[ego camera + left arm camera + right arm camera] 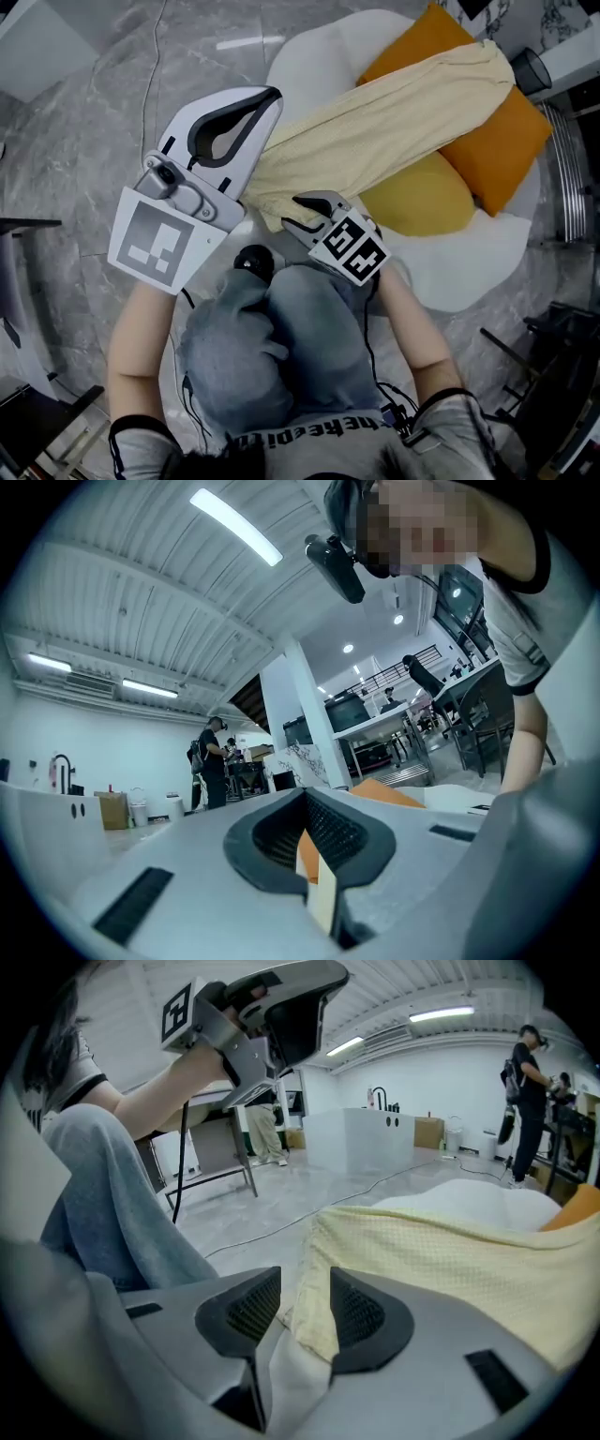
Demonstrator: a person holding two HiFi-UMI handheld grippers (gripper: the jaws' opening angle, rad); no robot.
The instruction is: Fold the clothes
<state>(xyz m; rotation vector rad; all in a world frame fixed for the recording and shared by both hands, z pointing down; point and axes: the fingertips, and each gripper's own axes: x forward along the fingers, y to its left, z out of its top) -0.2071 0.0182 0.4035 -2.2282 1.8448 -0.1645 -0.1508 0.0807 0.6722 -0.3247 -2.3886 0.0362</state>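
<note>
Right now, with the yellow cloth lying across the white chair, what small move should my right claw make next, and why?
Probably close the right claw on the near edge of the yellow cloth. Its jaws stand apart with that edge hanging between them, not pinched, and the cloth lies stretched out long, so folding it needs a grip first.

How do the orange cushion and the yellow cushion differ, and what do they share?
The orange cushion is angular with pointed corners; the yellow cushion is rounded. The orange cushion shows on both sides of the pale cloth; the yellow cushion only on its near side. Both lie on the white seat, partly under the cloth.
</note>
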